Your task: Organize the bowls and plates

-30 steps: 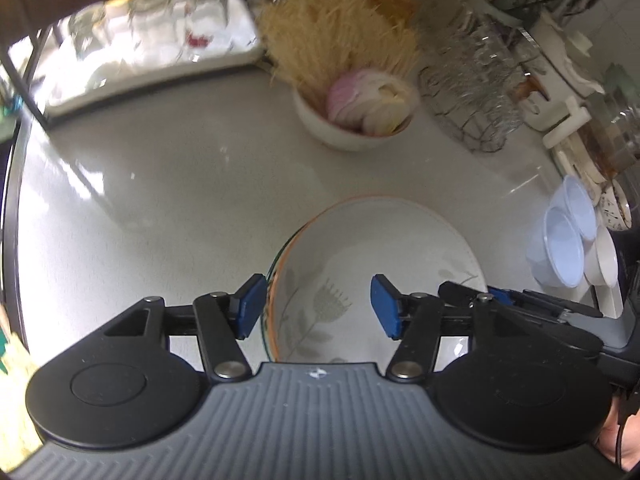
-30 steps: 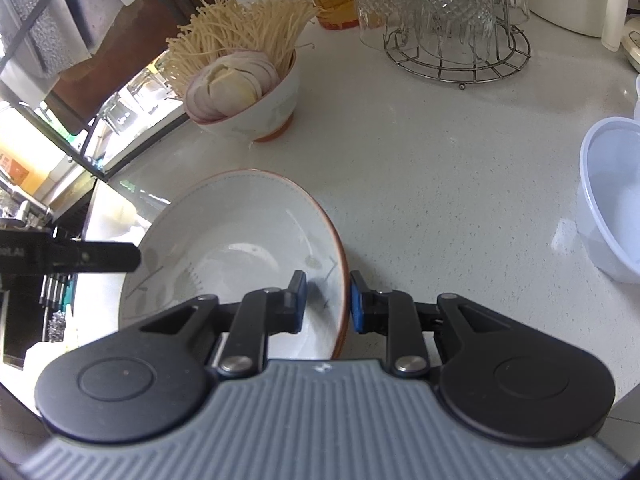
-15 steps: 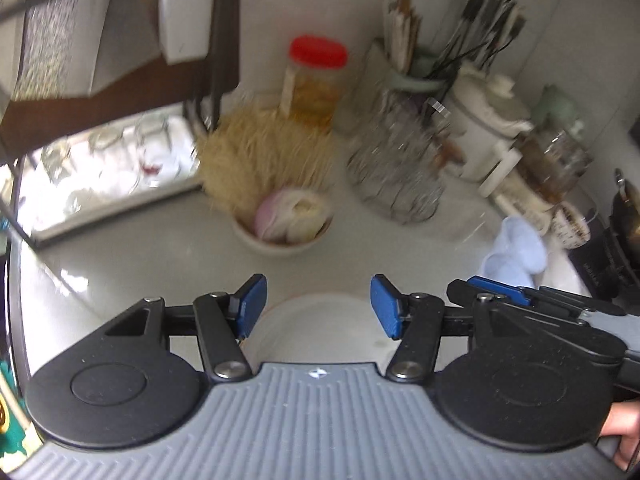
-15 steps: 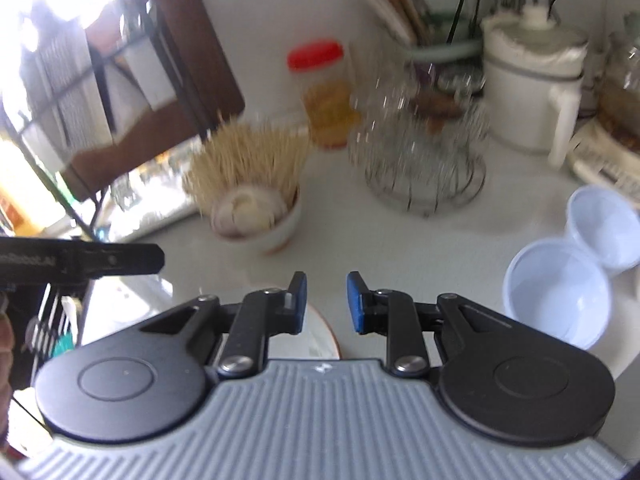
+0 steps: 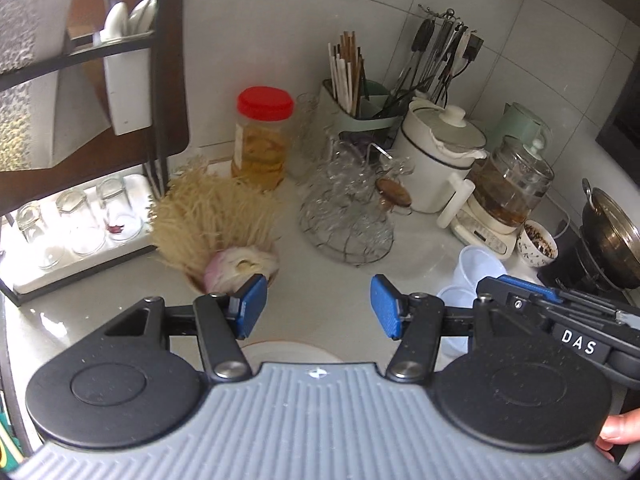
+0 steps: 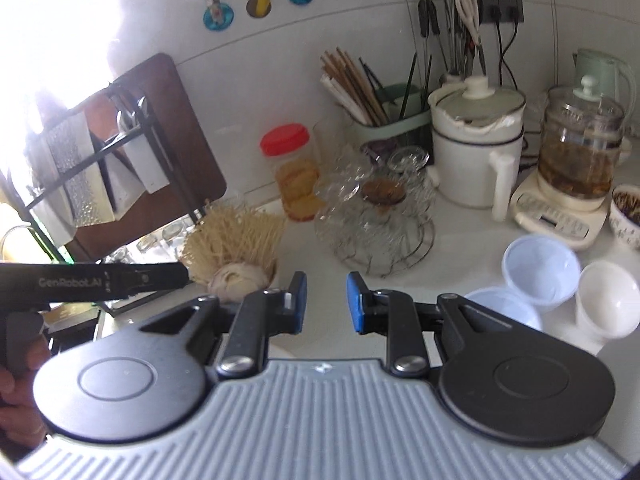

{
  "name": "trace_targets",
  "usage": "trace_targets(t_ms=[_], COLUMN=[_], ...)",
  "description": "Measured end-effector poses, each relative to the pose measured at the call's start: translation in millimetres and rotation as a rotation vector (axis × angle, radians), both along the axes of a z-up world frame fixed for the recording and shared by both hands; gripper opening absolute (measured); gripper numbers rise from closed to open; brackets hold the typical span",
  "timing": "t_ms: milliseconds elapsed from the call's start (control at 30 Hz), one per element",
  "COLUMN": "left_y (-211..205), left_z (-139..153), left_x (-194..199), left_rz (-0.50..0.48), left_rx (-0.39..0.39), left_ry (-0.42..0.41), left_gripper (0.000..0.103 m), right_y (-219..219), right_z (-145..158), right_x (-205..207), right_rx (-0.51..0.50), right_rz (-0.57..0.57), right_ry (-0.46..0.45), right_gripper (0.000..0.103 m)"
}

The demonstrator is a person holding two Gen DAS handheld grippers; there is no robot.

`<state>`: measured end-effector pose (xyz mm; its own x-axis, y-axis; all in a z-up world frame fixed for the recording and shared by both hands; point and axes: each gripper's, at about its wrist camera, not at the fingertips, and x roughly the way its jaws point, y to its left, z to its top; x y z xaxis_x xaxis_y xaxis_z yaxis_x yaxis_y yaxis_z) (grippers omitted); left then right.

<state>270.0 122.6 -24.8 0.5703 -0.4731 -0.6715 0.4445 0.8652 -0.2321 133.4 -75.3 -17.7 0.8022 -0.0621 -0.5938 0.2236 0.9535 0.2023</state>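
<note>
Left tongs (image 5: 318,306) spread wide, nothing between the pads; right tongs (image 6: 327,302) parted by a narrower gap, also empty; orange-rimmed plate (image 5: 290,351) lies on the tabletop (image 5: 320,272) at bottom centre of the left view, mostly hidden beneath the left tongs; plastic bowls (image 6: 540,268) clustered at right of the right view; noodle bowl (image 5: 224,240) left of centre.

plate (image 5: 288,350) mostly hidden behind tongs body
</note>
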Motion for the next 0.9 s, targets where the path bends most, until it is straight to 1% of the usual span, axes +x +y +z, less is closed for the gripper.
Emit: trace_targets(t_ms=[200,333,600,667,800,900], left_y=[-42,-73,-138,-151,-177,-193], left_z=[4,-2,-21,-28,-41,-55], left_x=[-7,-7,-4,-4,-5,-4], left_rz=[0.061,0.08,0.071,0.067,0.061,0.051], left_rx=[-0.018,-0.013,0.012,0.008,0.033,0.046], left_ry=[0.012,0.035,0.077,0.097,0.114,0.151], left_gripper=[0.063,0.063,0.063,0.063,0.063,0.063], right_y=[-47,-79,-137,-150,-173,-188], right_z=[4,0,-21,-27,-41,-51], right_x=[1,-2,-16,-19,-25,-30], right_rx=[-0.01,-0.007,0.031,0.049,0.081,0.117], right_rz=[0.018,0.018,-0.005,-0.012,-0.024,-0.039], right_ry=[-0.02,-0.017,0.044,0.059,0.092,0.12], right_gripper=[0.026,0.026,0.026,0.026,0.026,0.026])
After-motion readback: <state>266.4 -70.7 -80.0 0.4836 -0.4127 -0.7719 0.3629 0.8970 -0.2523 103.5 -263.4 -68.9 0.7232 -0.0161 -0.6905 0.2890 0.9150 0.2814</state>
